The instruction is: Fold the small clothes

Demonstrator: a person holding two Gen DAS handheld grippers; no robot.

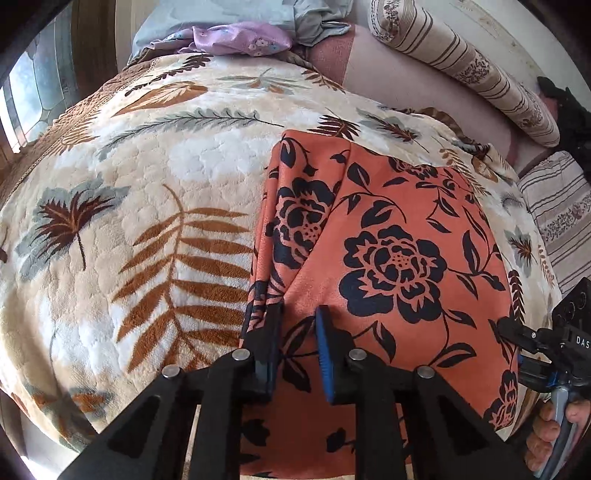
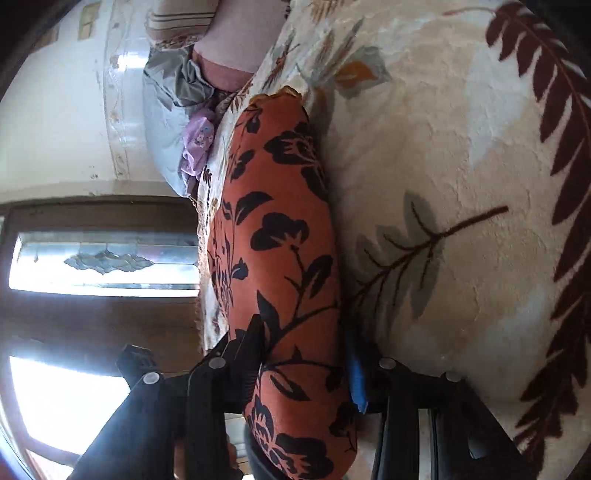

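left claw (image 1: 300,314): black arms, blue pads, silver pivot pins | right claw (image 2: 306,339): same

A cream leaf-print blanket (image 1: 155,177) covers the bed. Beyond its far edge lie a lilac floral cloth (image 1: 236,38) and grey-blue bedding (image 1: 207,16); striped bolsters (image 1: 465,70), perhaps pillows, flank its right.

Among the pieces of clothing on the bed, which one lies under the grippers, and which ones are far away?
The orange garment with black flowers lies under the left gripper. The lilac piece and the pale blue-grey clothes are heaped at the bed's far end.
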